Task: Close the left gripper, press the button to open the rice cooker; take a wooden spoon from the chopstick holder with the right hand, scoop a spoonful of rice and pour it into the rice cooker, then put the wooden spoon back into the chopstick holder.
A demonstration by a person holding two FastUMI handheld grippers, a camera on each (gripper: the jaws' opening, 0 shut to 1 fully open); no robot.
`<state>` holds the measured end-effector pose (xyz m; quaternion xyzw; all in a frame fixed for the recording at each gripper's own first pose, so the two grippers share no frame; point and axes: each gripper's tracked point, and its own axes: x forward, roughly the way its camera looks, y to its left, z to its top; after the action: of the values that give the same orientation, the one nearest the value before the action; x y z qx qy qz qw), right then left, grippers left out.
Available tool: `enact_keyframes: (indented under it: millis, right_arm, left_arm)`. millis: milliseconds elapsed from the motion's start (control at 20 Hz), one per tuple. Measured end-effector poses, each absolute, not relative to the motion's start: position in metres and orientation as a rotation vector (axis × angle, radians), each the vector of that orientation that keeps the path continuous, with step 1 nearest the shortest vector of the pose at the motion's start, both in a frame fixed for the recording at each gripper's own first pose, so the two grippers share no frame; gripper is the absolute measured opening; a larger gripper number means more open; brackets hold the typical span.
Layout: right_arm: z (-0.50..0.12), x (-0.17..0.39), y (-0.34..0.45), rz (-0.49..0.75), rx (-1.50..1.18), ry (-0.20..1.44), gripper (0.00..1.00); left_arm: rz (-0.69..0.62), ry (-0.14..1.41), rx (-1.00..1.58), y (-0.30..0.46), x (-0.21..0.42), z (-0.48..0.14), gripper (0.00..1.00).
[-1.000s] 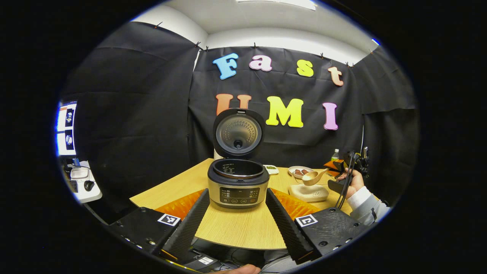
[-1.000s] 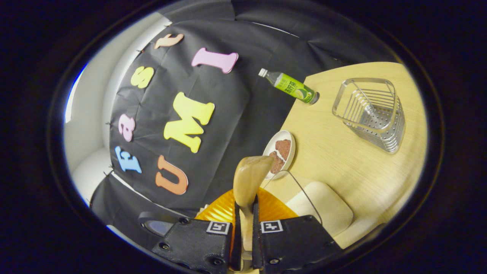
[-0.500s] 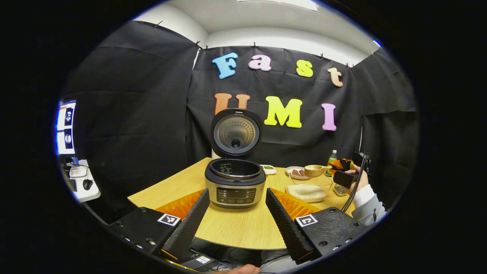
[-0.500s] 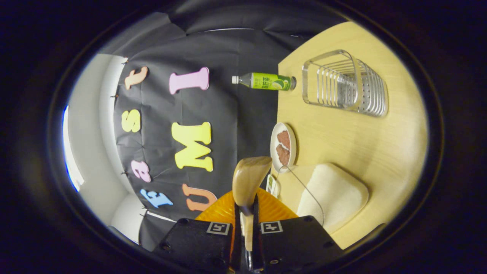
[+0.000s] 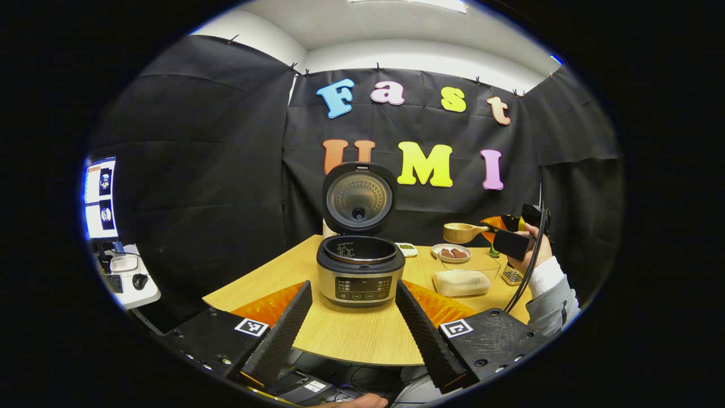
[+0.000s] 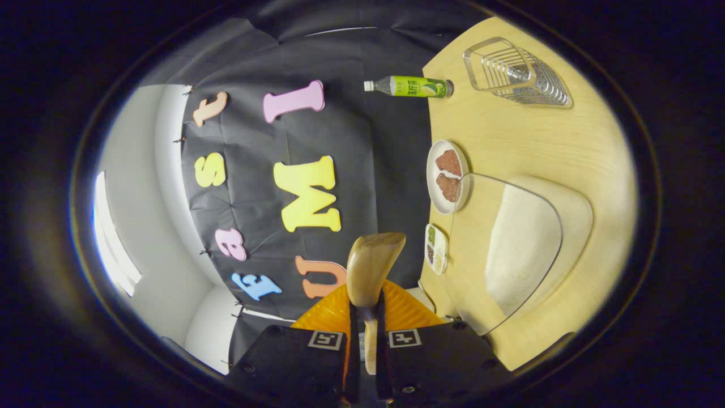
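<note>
- The right gripper point(image 6: 365, 345) is clamped on the handle of the wooden spoon point(image 6: 371, 266); the bowl of the spoon points forward, along the fingers.
- In the left gripper view, the spoon point(image 5: 460, 232) is held in the air, above the glass bowl of rice point(image 5: 461, 281) and to the right of the rice cooker point(image 5: 361, 272).
- The cooker stands with its lid point(image 5: 358, 198) up, so I judge the next move carries the spoon leftward to the pot.
- The left gripper point(image 5: 354, 328) waits with fingers apart, holding nothing, near the cooker's front.
</note>
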<state>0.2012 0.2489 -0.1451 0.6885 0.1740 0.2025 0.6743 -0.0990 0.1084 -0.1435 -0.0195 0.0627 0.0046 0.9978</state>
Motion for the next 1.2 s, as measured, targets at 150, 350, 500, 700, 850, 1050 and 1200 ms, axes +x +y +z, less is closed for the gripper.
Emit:
enact_keyframes:
  millis: [150,350,500,700,850,1050,1200]
  right_arm:
    - [-0.132,0.191,0.277,0.481,1.501,0.388,0.16]
    - [-0.121,0.185,0.32,0.477,1.434,0.411,0.16]
    - [-0.107,0.177,0.358,0.49,1.348,0.435,0.16]
    - [-0.087,0.168,0.398,0.48,1.129,0.375,0.16]
    - [-0.072,0.163,0.423,0.497,0.986,0.33,0.16]
    - [-0.073,0.158,0.443,0.493,0.793,0.27,0.16]
    - [-0.08,0.158,0.458,0.491,0.696,0.271,0.16]
  left_arm:
    - [0.025,0.101,-0.012,0.118,-0.106,-0.135,0.95]
    - [0.012,0.1,-0.016,0.121,-0.112,-0.132,0.95]
    - [0.037,0.082,0.015,0.133,-0.119,-0.123,0.95]
    - [0.027,0.079,0.024,0.135,-0.128,-0.125,0.95]
    - [0.058,0.074,0.021,0.15,-0.132,-0.123,0.94]
    - [0.076,0.053,-0.012,0.165,-0.14,-0.116,0.93]
    - [0.076,0.052,-0.038,0.171,-0.139,-0.118,0.94]
